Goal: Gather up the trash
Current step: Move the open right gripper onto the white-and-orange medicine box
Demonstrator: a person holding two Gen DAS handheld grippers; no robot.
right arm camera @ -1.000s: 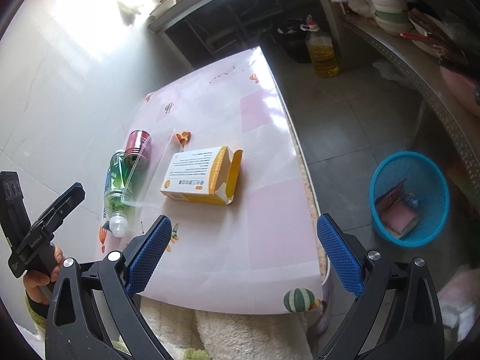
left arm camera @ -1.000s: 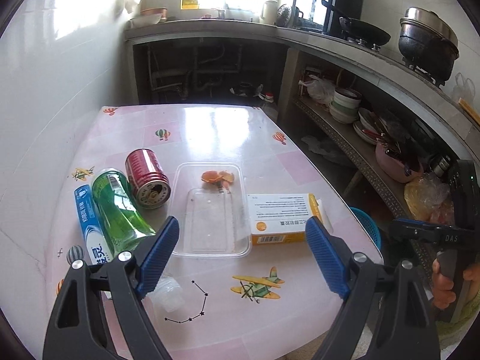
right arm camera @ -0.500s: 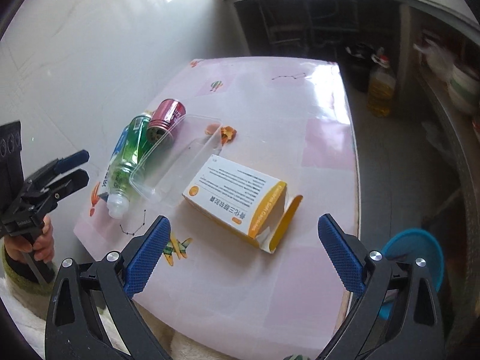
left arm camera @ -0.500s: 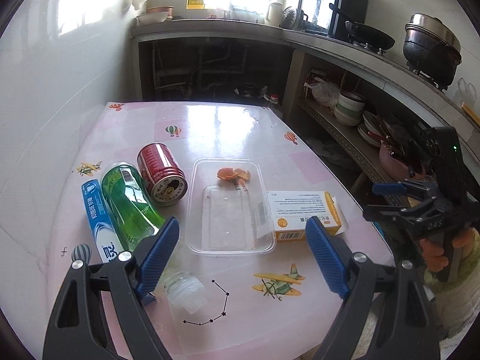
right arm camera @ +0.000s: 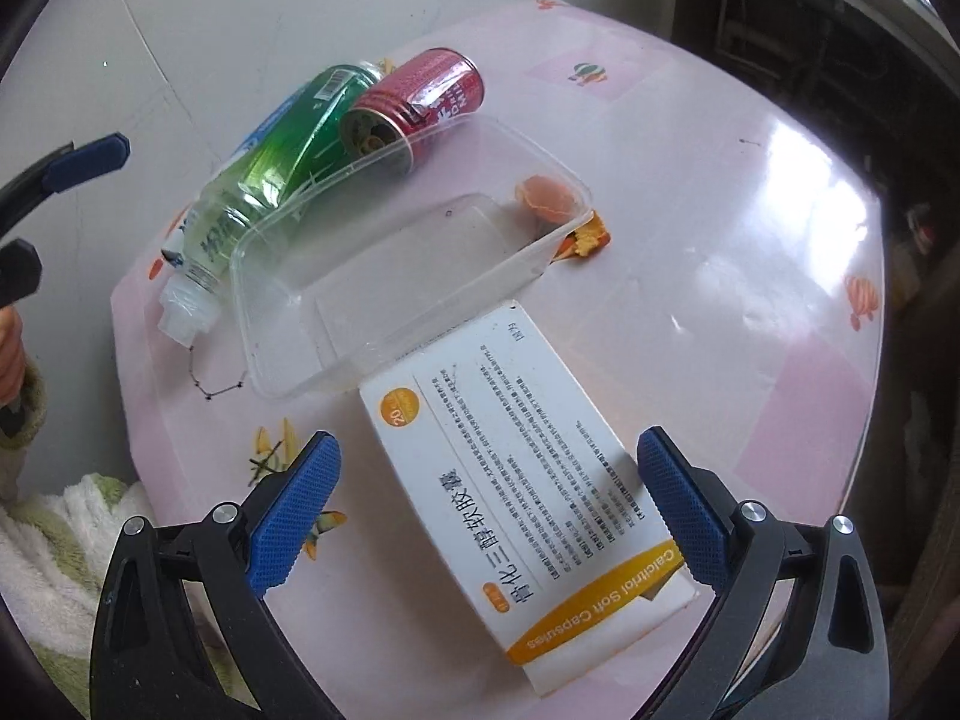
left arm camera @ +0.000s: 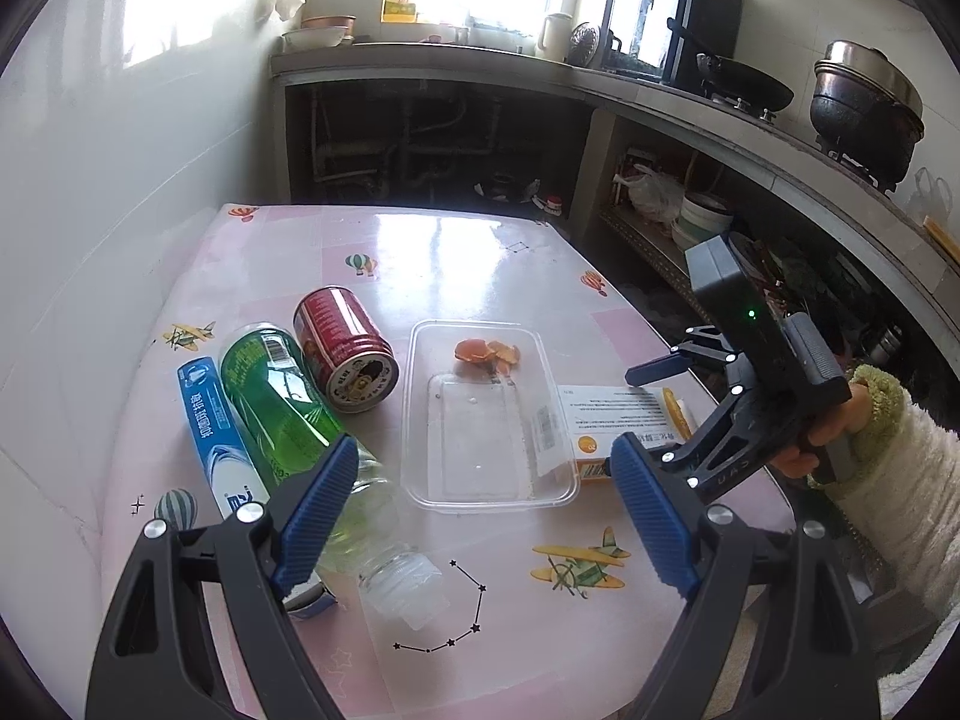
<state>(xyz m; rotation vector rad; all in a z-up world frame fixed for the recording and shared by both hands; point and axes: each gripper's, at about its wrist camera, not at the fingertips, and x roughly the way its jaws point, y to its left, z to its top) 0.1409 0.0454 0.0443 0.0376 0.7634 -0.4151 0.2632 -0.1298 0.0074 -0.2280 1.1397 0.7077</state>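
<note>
Trash lies on a pink table (left arm camera: 456,264): a red can (left arm camera: 345,354), a green plastic bottle (left arm camera: 282,402), a blue toothpaste box (left arm camera: 219,438), a clear plastic tray (left arm camera: 486,420) with orange peel (left arm camera: 486,351), and a white-and-orange medicine box (right arm camera: 528,480). My right gripper (right arm camera: 489,504) hangs open just above the medicine box, its blue pads on either side and apart from it. In the left wrist view the right gripper (left arm camera: 654,414) stands over that box (left arm camera: 624,420). My left gripper (left arm camera: 480,516) is open above the table's near edge, holding nothing.
A concrete counter (left arm camera: 660,96) with a wok, a pot and shelves of dishes runs along the right. A white tiled wall (left arm camera: 108,228) borders the table's left side. A person's hand in a fuzzy sleeve (left arm camera: 888,480) holds the right gripper.
My right gripper swung in over the table, rolled, and came down close over the medicine box. The left gripper drifted slightly back; the trash has not moved.
</note>
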